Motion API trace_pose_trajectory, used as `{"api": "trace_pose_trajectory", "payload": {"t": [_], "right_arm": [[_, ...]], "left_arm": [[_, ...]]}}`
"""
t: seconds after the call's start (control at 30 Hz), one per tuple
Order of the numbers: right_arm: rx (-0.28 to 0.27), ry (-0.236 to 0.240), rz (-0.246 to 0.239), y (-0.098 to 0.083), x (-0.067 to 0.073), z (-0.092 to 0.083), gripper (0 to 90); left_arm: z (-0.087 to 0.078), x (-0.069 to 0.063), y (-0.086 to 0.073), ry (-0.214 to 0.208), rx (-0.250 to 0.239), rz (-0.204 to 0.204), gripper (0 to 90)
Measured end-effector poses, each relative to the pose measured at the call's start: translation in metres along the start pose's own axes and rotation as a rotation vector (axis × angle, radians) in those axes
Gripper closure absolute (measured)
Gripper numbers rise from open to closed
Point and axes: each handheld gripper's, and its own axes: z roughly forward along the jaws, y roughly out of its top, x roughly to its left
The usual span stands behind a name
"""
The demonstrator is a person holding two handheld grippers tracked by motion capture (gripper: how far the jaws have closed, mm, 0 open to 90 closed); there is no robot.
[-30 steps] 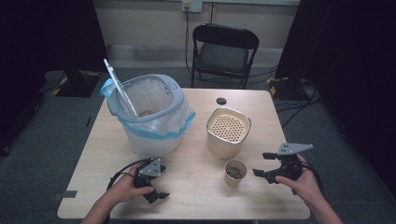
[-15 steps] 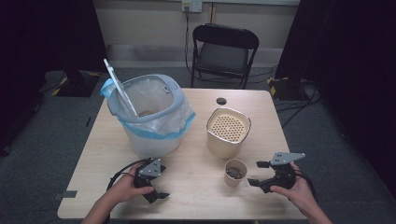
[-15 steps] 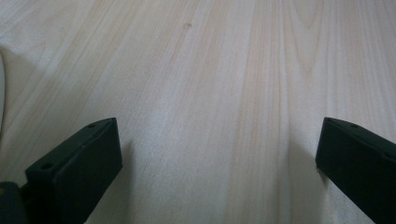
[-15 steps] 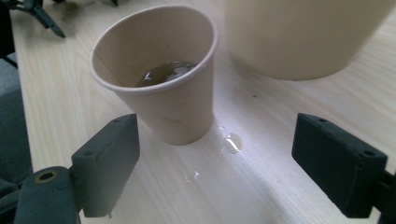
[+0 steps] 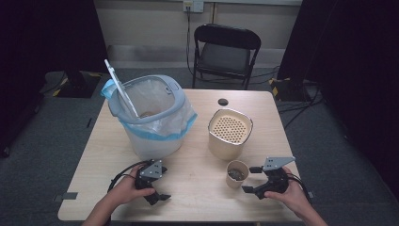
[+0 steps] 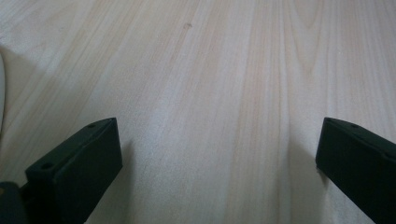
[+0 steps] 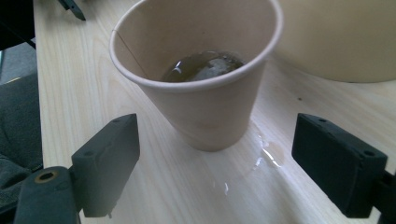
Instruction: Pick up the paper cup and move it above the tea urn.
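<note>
A brown paper cup (image 5: 236, 173) (image 7: 201, 79) with liquid and something pale in it stands upright on the wooden table (image 5: 197, 197) near the front right. My right gripper (image 5: 251, 180) (image 7: 215, 163) is open just to the cup's right, its jaws spread wide and pointed at the cup without touching it. A small wet patch (image 7: 266, 156) lies on the table by the cup's base. My left gripper (image 5: 160, 190) (image 6: 215, 158) rests open at the front left, over bare wood with nothing between its jaws.
A grey bin lined with a clear and blue bag (image 5: 149, 115) stands at the back left, a white stick (image 5: 120, 89) leaning in it. A cream canister with a perforated lid (image 5: 229, 133) stands behind the cup. A small black disc (image 5: 223, 101) lies near the far edge; a black chair (image 5: 225, 49) stands beyond.
My right gripper has dropped toward the table's front edge and closed in on the cup from its right. The left gripper has stayed put.
</note>
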Motion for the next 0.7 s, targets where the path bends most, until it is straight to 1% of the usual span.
{"api": "trace_pose_trajectory", "payload": {"t": [0.13, 0.27, 0.3, 0.33, 0.37, 0.43, 0.5, 0.6, 0.63, 0.7], "right_arm": [[0.01, 0.003, -0.006, 0.0, 0.0, 0.006, 14.6], [-0.006, 0.003, -0.013, 0.003, -0.001, 0.011, 14.6], [-0.006, 0.003, -0.013, 0.003, -0.001, 0.011, 14.6], [-0.009, 0.002, -0.016, 0.004, -0.001, 0.012, 14.6], [-0.006, 0.016, -0.015, 0.005, -0.001, 0.014, 14.6], [-0.003, 0.012, -0.018, 0.006, -0.001, 0.015, 14.6], [-0.007, 0.023, -0.031, 0.008, 0.001, 0.018, 14.7], [-0.009, 0.016, -0.039, 0.01, 0.001, 0.02, 14.7], [-0.018, 0.021, -0.039, 0.01, 0.001, 0.022, 14.7], [-0.025, 0.024, -0.041, 0.01, 0.001, 0.024, 14.8]], "left_arm": [[0.0, 0.0, 0.0, 0.0, -0.001, 0.0, 0.0], [0.0, 0.0, 0.0, -0.002, -0.001, -0.001, 0.0], [0.0, 0.0, 0.0, 0.001, 0.006, 0.001, 0.0], [0.0, 0.0, 0.0, -0.002, 0.0, -0.001, 0.0], [0.0, 0.0, 0.0, 0.0, 0.002, 0.002, 0.0], [0.0, 0.0, 0.0, -0.004, 0.002, 0.0, 0.0], [0.0, 0.0, 0.0, 0.0, -0.001, -0.001, 0.0], [0.0, 0.0, 0.0, -0.004, -0.001, -0.001, 0.0], [0.0, 0.0, 0.0, 0.0, -0.001, -0.001, 0.0], [0.0, 0.0, 0.0, -0.004, -0.001, -0.001, 0.0]]}}
